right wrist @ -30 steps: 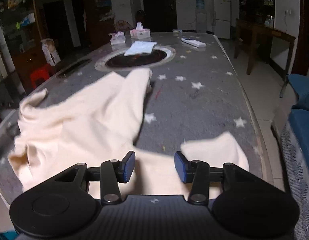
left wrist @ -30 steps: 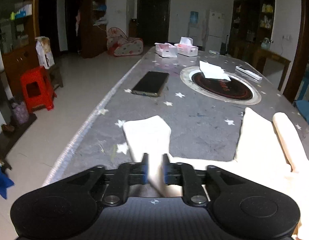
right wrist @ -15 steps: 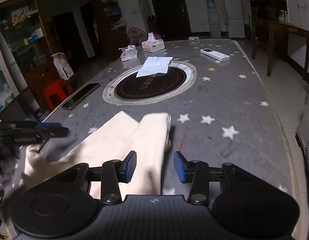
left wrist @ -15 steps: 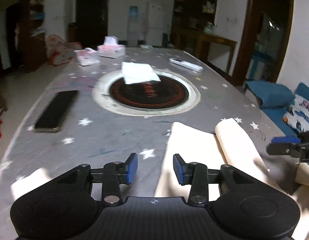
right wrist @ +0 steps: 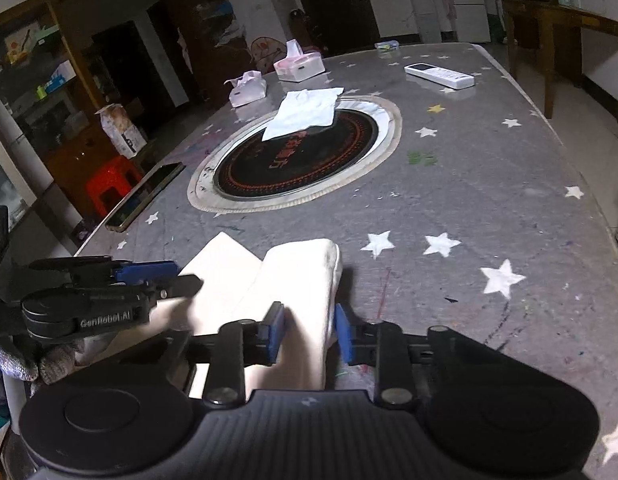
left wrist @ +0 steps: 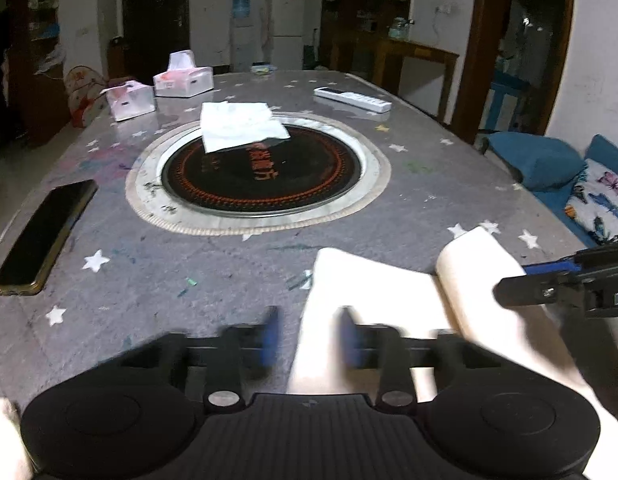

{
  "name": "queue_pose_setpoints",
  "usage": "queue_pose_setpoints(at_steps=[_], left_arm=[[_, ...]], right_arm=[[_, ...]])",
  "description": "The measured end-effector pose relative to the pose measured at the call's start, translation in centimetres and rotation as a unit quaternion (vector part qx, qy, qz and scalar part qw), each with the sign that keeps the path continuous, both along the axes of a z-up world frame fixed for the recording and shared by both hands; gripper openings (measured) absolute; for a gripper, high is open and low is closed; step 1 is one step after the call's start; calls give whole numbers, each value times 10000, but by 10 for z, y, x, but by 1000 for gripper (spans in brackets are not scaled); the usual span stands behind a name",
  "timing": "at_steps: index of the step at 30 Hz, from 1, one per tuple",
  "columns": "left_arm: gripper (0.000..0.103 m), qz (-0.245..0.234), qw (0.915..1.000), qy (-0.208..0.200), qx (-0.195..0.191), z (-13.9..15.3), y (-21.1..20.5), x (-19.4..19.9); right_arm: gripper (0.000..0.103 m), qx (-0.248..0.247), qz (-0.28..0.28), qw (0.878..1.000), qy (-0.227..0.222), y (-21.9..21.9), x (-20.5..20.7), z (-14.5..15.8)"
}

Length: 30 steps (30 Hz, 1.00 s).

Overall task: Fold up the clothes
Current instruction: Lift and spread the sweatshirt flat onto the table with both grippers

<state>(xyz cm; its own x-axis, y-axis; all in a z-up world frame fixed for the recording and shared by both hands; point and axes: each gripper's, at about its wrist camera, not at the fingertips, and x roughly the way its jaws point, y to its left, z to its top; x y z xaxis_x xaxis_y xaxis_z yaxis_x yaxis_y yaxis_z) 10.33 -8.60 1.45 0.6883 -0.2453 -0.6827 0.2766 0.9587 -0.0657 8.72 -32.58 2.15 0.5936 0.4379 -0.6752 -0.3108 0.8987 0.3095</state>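
My left gripper [left wrist: 307, 336] has its jaws spread wide, and the left edge of the cream garment [left wrist: 373, 300] runs up between them without either pad gripping it (this view is smeared, so I can't tell whether cloth brushes a pad). The garment lies on the grey starred surface [left wrist: 149, 272], its two folded strips reaching forward from the jaws.

My right gripper [right wrist: 309, 334] also has its jaws apart, straddling the rolled right-hand strip of the garment [right wrist: 301, 280]; the cloth passes between both blue pads with small gaps on either side. From the right wrist camera the left gripper [right wrist: 149, 276] sits just left of those jaws, over the garment's other strip.

Ahead of both sets of jaws is a round black hotplate [left wrist: 261, 172] with a white cloth [left wrist: 239, 126] on its far edge. A phone [left wrist: 45, 232] lies well left of the left jaws, and a remote [right wrist: 439, 75] lies far ahead on the right.
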Motion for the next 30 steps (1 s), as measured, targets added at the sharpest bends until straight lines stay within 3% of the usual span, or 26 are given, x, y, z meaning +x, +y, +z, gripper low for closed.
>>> queue_pose_setpoints(at_steps=[2,6,7,12,18,21,24,28,30], left_arm=[[6,28,9999,3,-124,1,3,2],[2,242,9993,-241,-123,9,17,-1],[2,332,9988,-333,-103,12,22,-1],[2,761,9951,-627,35,22,45,2],[4,1170,9924,-362,109,6,69,18],[6,1322,9908,-248,118,2,79,16],[6,1192,9925,-237,-97,10,83,-1],[6,632,9974,-261,-233,19,73,-39],[6,295,9989,-221,-286,21,65,-60]], right_arm=[[13,-11,24,10000,-33,2,-1,0],[9,-153,4,9995,-263,2,-7,9],[3,-204,-30,9992,-332,1,-8,12],[3,-640,-415,9952,-606,-6,-6,17],[5,-1018,-622,9922,-354,-8,6,0],[9,-990,-623,9922,-434,-8,-2,3],[13,-900,-304,9939,-563,0,-17,12],[32,-878,401,9931,-660,22,-46,20],[33,-886,798,9904,-702,34,-66,23]])
